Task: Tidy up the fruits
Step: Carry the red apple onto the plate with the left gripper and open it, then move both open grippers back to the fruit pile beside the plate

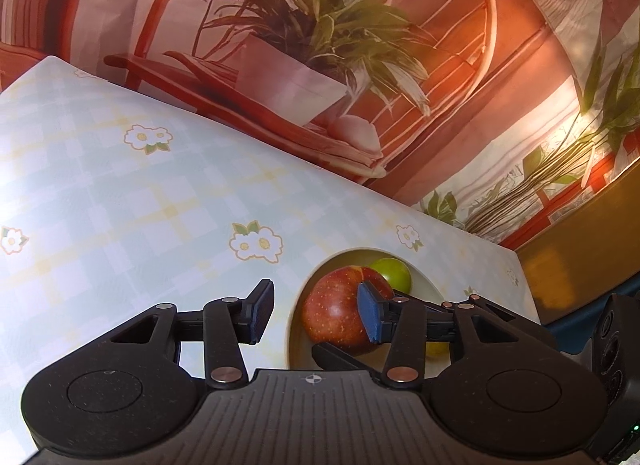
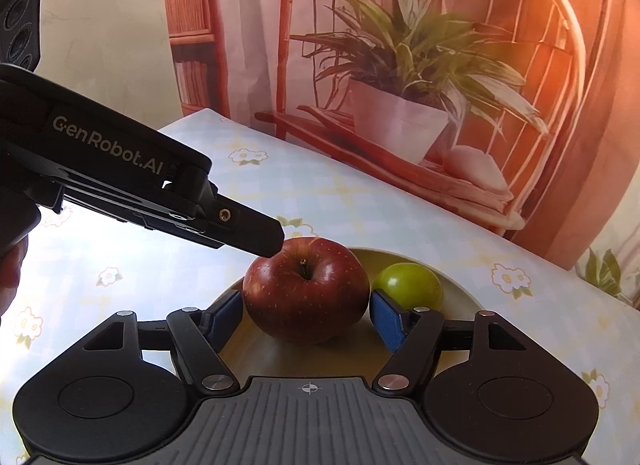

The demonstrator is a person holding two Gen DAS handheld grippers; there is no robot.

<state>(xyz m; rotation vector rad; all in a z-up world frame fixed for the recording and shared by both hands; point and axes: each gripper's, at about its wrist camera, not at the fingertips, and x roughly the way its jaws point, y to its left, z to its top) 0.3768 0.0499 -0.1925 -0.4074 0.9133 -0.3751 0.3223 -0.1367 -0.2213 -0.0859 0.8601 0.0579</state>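
A red apple (image 2: pixel 306 293) sits low on a cream plate (image 2: pixel 460 297), with a green round fruit (image 2: pixel 408 285) just behind it on the right. My right gripper (image 2: pixel 307 315) straddles the apple, and its blue pads (image 2: pixel 386 317) touch both sides. In the right wrist view my left gripper (image 2: pixel 268 239) comes in from the left, its tip against the apple's upper left. In the left wrist view the left gripper (image 1: pixel 316 315) stands open with only tablecloth between its pads. There the apple (image 1: pixel 332 317) lies behind its right finger, on the plate (image 1: pixel 296 329) beside the green fruit (image 1: pixel 394 273).
A pale checked tablecloth (image 1: pixel 140 205) with flower prints covers the table. Its far edge meets a printed backdrop (image 2: pixel 420 85) of a chair and potted plant. A hand (image 2: pixel 8 273) holds the left gripper. A second yellowish fruit (image 1: pixel 436 349) peeks out under the left gripper's right finger.
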